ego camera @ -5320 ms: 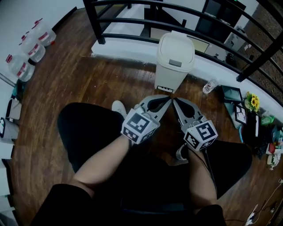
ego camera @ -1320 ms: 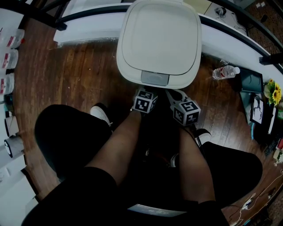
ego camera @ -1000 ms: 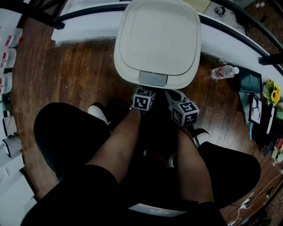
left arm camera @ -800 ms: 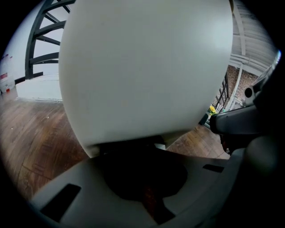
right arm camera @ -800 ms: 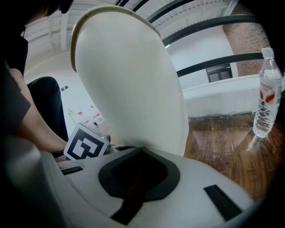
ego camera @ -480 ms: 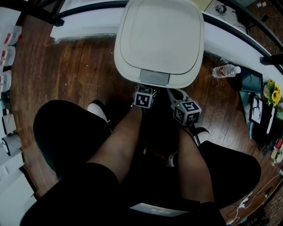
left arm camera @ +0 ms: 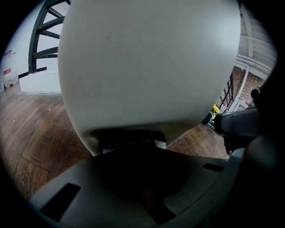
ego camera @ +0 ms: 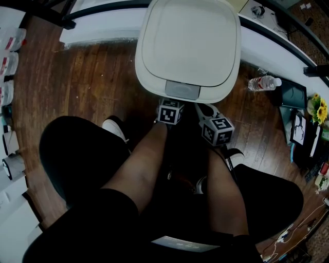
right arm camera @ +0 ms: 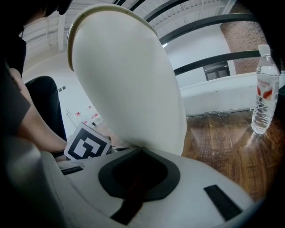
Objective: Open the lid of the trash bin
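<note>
Bin (ego camera: 187,97) stands on wood floor (ego camera: 87,82), top centre of head view, just ahead of person's knees. Lid (ego camera: 187,43) is down and closed, cream, rounded square. Grey push tab (ego camera: 182,90) sits at lid's front edge, facing the person.

Left hand-held gripper (left arm camera: 129,149): jaws together, nothing between them, tips right up at bin's front wall, in shadow below the tab. I can't confirm contact there. Its marker cube (ego camera: 170,111) is just in front of the bin, under the tab.

Right hand-held gripper (right arm camera: 141,149): jaws together, empty, tip meeting bin's front-right wall. Its marker cube (ego camera: 217,129) is a bit further from the bin than the left one and to its right. The two grippers sit side by side, close but apart. In the head view both tips are hidden under the lid overhang.

Both forearms reach in toward the bin front from between the knees. White shoe (ego camera: 114,127) is front-left of the bin.

Water bottle (ego camera: 264,82) lies on the floor right of the bin, apart from it. Sunflowers (ego camera: 314,108) are further right. White ledge (ego camera: 97,23) and black railing (ego camera: 31,10) run behind the bin.
</note>
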